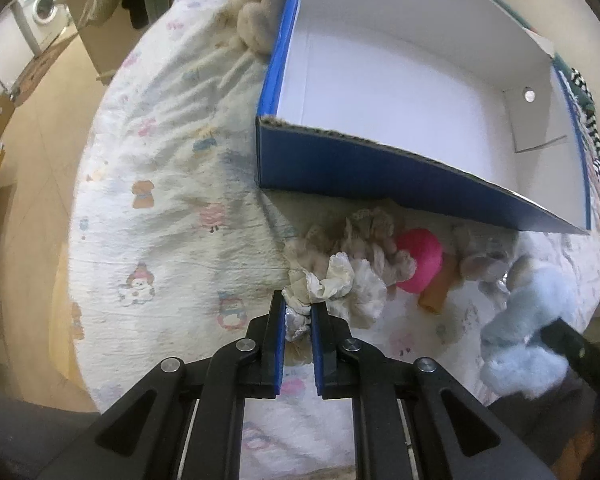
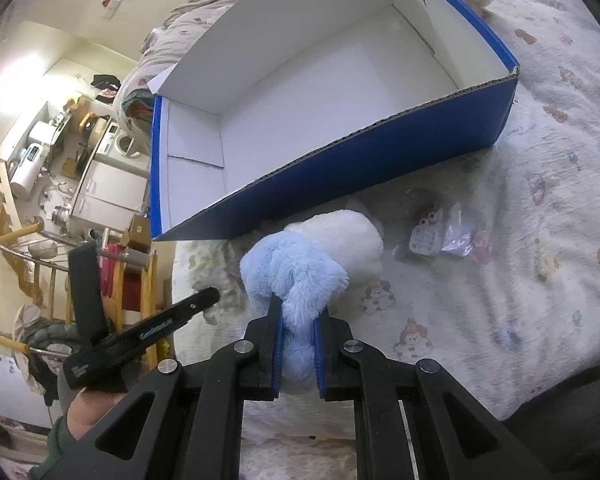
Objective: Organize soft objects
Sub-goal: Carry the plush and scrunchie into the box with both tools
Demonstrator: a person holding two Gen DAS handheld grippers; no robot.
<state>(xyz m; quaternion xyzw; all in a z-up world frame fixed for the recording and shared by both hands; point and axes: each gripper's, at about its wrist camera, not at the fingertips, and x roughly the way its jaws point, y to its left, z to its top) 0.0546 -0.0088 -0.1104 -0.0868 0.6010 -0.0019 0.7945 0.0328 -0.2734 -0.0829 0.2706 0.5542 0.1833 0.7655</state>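
A blue cardboard box with a white empty inside stands on the bed; it also shows in the right wrist view. My left gripper is shut on a cream satin scrunchie in front of the box. Behind it lie a beige lace scrunchie, a pink soft ball and a grey fluffy piece. My right gripper is shut on a light blue fluffy scrunchie, also seen in the left wrist view. A white plush lies just behind it.
The bed has a white quilt with cartoon prints. A beige fluffy item lies beside the box's far left wall. A small toy in a clear wrapper lies right of the white plush. The bed's edge and floor are at the left.
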